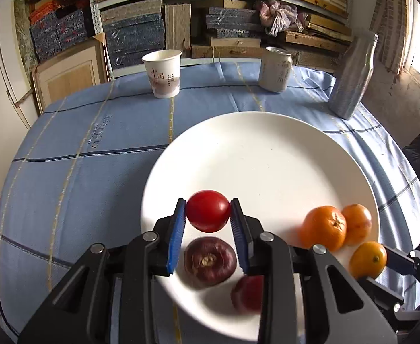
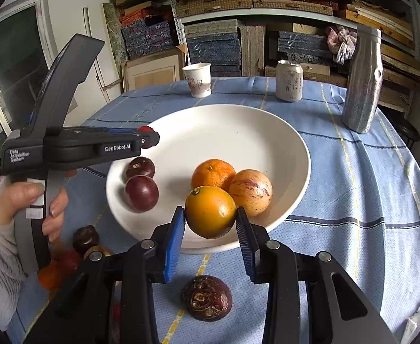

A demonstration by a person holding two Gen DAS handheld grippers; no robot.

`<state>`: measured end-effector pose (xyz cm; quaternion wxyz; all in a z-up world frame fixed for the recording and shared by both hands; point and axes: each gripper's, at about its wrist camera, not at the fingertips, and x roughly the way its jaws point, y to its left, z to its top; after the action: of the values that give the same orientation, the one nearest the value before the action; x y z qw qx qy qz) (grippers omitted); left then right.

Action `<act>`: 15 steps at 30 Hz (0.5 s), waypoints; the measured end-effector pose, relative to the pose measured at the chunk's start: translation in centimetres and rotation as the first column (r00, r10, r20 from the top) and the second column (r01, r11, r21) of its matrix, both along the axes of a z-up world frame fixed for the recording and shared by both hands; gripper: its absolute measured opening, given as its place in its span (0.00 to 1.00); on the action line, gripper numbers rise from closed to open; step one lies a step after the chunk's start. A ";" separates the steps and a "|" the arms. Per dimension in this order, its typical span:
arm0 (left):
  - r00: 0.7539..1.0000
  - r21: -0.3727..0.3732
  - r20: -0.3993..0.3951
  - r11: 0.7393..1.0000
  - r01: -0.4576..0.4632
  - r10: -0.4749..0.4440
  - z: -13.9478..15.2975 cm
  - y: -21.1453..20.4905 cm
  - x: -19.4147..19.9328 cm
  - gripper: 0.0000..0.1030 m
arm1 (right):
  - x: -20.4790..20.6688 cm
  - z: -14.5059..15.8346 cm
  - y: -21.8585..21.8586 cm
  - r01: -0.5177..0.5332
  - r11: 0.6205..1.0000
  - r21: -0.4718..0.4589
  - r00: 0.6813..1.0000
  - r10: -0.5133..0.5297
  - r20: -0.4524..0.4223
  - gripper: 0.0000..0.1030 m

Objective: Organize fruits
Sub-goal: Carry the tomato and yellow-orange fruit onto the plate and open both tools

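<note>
My left gripper (image 1: 208,204) is shut on a red tomato (image 1: 208,215), held just above the near-left part of the white plate (image 1: 267,149). Below it on the plate lie two dark purple fruits (image 1: 210,261). Two oranges (image 1: 324,228) rest at the plate's right. My right gripper (image 2: 210,210) is shut on a yellow-orange fruit (image 2: 210,212) over the plate's near rim (image 2: 296,154). Just behind it sit an orange (image 2: 213,173) and a speckled orange fruit (image 2: 250,192). In the right wrist view the left gripper (image 2: 149,137) hovers over the plate's left edge.
A dark brown bulb (image 2: 206,298) lies on the blue cloth in front of the plate. More loose fruits (image 2: 85,239) lie near the hand at the left. A paper cup (image 2: 197,80), a can (image 2: 289,80) and a silver bottle (image 2: 362,80) stand at the table's back.
</note>
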<state>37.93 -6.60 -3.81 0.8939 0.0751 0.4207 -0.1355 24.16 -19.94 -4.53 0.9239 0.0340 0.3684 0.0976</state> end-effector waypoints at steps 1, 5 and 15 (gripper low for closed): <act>1.000 -0.001 -0.002 1.000 0.000 0.000 -0.2 0.0 0.2 0.30 | 0.1 -0.2 0.1 -0.005 1.000 -0.001 1.000 0.005 -0.004 0.37; 1.000 0.011 0.011 1.000 -0.004 0.004 -0.4 -0.2 0.8 0.47 | -0.1 -0.3 0.1 -0.012 1.000 -0.001 1.000 0.012 0.005 0.43; 0.995 -0.030 0.071 0.997 -0.072 0.074 2.9 1.8 -2.4 0.90 | -2.1 1.5 -1.2 0.031 0.999 0.027 0.996 -0.033 0.083 0.71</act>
<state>35.49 -4.77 -0.86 0.9138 0.0523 0.3887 -0.1059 22.07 -21.12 -2.99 0.9393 0.0477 0.3278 0.0889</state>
